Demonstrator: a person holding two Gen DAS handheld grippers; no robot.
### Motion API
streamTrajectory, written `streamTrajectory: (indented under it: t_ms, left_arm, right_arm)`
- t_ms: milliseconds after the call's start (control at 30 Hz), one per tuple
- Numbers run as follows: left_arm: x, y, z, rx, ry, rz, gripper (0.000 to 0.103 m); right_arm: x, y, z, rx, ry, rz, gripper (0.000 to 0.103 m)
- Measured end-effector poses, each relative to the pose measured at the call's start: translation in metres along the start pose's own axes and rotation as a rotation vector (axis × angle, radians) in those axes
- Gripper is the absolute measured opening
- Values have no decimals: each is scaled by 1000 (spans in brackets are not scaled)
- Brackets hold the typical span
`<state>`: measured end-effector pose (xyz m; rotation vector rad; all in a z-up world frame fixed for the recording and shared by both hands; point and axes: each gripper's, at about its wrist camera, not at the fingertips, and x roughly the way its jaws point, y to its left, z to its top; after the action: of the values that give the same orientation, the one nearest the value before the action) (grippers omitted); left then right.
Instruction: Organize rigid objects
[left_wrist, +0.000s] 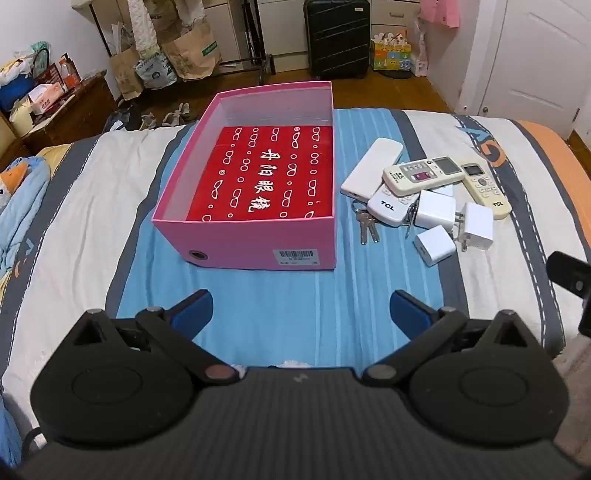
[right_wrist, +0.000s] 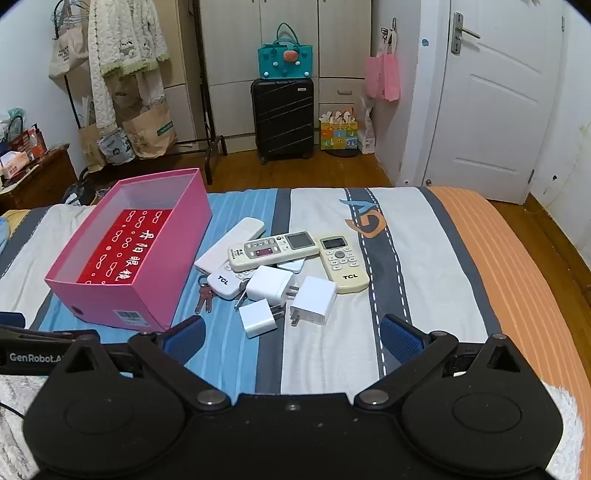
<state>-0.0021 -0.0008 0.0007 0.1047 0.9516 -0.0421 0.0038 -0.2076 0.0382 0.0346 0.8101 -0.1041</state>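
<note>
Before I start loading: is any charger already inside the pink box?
No. The pink box holds only a red printed sheet on its floor, while all three white chargers lie on the bedspread beside it.

Both views are evenly and fairly brightly lit by soft indoor light, with only faint shadows on the bed (left_wrist: 92, 192). Focus is sharp throughout. Fisheye distortion bends the far walls and door (right_wrist: 491, 92), darkening the extreme corners.

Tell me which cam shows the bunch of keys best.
Left wrist view: the keys lie nearer the frame's middle, ring and blades spread out clearly beside the pink box. In the right wrist view they look smaller and darker, partly tucked under a white remote.
</note>
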Motion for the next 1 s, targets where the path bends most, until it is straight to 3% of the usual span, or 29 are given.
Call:
streamTrajectory:
  t_ms: [200, 600, 1000]
  left_arm:
    - [8, -1, 0, 5, 33, 1, 103]
    - [6, 0, 0, 21, -4, -5, 103]
    - [9, 13, -3, 13, -10, 58, 103]
  right_arm:
    - [0, 0, -1, 18, 5, 8, 102]
    - [3, -4, 0, 18, 3, -8, 102]
    - [10, -5, -3, 35, 12, -14, 102]
